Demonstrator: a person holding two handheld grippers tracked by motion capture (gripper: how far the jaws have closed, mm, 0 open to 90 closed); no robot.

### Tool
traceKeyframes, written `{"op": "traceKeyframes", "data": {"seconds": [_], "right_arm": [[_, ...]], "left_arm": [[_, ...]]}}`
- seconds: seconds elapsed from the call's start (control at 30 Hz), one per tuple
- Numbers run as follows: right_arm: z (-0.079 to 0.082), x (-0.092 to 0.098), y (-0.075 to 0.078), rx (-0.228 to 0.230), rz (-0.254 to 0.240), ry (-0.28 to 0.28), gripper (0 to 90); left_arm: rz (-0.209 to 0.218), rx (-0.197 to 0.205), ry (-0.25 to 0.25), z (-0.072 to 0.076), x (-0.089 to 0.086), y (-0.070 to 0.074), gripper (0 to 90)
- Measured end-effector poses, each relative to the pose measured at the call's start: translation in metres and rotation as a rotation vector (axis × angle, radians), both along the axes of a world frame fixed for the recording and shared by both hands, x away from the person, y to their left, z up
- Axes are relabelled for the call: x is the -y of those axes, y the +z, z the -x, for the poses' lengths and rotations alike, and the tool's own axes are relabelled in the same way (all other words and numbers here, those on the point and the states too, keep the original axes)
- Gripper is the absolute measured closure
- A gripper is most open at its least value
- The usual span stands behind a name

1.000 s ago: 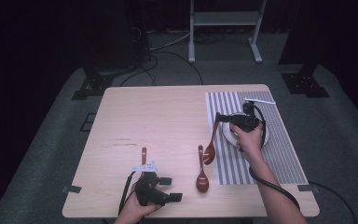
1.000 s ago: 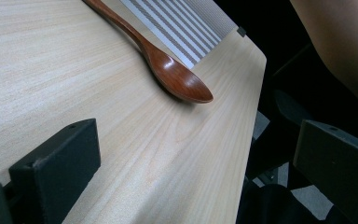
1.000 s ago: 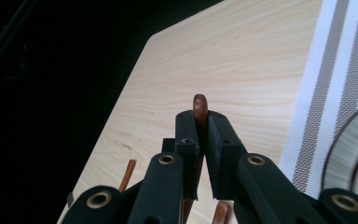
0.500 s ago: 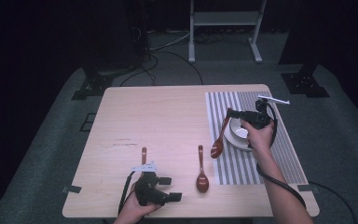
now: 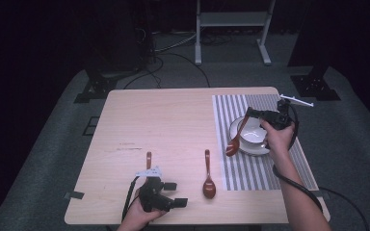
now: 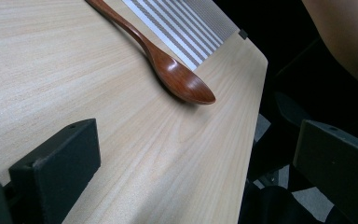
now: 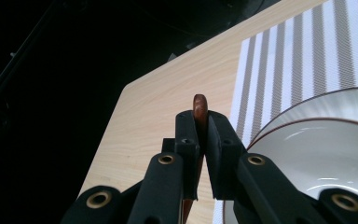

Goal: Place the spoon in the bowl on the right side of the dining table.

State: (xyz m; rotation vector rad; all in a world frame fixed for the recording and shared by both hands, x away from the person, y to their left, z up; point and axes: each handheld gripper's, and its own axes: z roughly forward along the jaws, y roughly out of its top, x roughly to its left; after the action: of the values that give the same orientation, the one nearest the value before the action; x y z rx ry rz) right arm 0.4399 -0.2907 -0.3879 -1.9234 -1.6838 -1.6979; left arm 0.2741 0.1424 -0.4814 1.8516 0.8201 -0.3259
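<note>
My right gripper (image 5: 251,114) (image 7: 200,135) is shut on the handle tip of a brown wooden spoon (image 5: 234,139) (image 7: 199,108). The spoon hangs slanted, with its bowl end low over the left rim of a white bowl (image 5: 253,136) (image 7: 317,154). The bowl stands on a plate on the striped placemat (image 5: 250,169) (image 7: 307,51). A second wooden spoon (image 5: 208,177) (image 6: 177,77) lies flat on the table. My left gripper (image 5: 169,195) (image 6: 196,158) rests open near the table's front edge, its jaws wide apart short of that spoon. A third brown handle (image 5: 148,158) pokes out just beyond the left gripper.
The wooden table (image 5: 164,125) (image 6: 74,84) ends close in front of the left gripper. Dark floor, cables and a metal stand (image 5: 231,29) lie beyond the far edge. A person's forearm (image 5: 298,197) reaches in along the mat's right side.
The right gripper carried its spoon up and to the right, from over the mat's left part to the bowl's left rim. The left gripper stayed put.
</note>
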Motion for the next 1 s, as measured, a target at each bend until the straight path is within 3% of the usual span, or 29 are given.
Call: {"op": "traceKeyframes", "data": {"seconds": [1.0], "right_arm": [[0.005, 0.062, 0.010, 0.007, -0.039, -0.188, 83.4]], "left_arm": [[0.003, 0.003, 0.003, 0.000, 0.000, 0.000, 0.0]]}}
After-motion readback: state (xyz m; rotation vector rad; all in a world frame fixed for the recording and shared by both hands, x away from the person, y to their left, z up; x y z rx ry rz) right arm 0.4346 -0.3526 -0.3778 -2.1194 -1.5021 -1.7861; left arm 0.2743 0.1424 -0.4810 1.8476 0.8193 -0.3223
